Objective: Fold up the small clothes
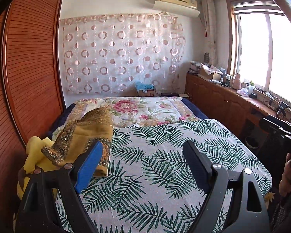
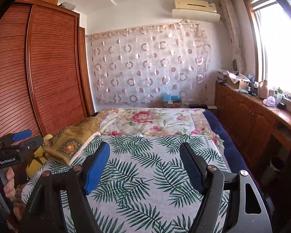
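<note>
A matt woven cloth (image 2: pixel 145 174) printed with green fern leaves covered the bed. To its left lay a mustard cloth (image 1: pixel 83 136) with a faintly shiny gold border. Beyond the fern cloth, a soft floral quilt (image 2: pixel 145 120) looked smooth. Left of the fern cloth stood a glossy ribbed wooden wardrobe (image 2: pixel 48 73). The left gripper (image 1: pixel 143 161) had matt black plastic fingers and one blue pad.
</note>
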The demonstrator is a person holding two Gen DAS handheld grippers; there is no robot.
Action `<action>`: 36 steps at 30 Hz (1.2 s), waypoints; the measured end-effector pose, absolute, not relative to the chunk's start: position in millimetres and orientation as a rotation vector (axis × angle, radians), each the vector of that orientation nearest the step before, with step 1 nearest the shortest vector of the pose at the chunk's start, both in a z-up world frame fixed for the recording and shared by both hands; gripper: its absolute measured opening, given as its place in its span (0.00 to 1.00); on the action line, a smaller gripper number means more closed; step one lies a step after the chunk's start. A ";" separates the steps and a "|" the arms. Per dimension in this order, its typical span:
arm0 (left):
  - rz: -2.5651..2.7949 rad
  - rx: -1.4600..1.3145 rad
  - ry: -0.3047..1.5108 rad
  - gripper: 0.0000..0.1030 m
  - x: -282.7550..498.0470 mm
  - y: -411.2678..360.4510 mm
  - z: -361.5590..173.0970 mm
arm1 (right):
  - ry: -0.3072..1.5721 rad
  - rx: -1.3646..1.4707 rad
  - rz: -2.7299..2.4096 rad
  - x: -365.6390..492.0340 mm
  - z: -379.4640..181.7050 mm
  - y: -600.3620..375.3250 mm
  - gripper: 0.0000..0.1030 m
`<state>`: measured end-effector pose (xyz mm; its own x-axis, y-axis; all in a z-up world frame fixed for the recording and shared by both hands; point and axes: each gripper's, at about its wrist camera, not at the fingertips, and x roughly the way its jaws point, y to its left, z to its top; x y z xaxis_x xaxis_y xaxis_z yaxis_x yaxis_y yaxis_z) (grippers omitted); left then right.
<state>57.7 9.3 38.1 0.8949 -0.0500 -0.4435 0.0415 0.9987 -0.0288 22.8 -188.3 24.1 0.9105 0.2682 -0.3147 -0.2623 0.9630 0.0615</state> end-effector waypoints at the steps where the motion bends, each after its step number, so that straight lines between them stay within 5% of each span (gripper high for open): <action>1: -0.048 -0.018 0.456 0.83 56.9 9.0 39.3 | 0.326 0.018 0.271 20.8 23.8 -188.2 0.74; 36: -0.031 -0.003 0.423 0.83 49.6 6.0 45.9 | 0.322 0.011 0.263 36.1 18.6 -187.2 0.74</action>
<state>49.6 6.0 45.9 0.9115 -0.0307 -0.4102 0.0296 0.9995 -0.0091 36.1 -187.2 18.6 0.9151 0.2567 -0.3110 -0.2534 0.9660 0.0518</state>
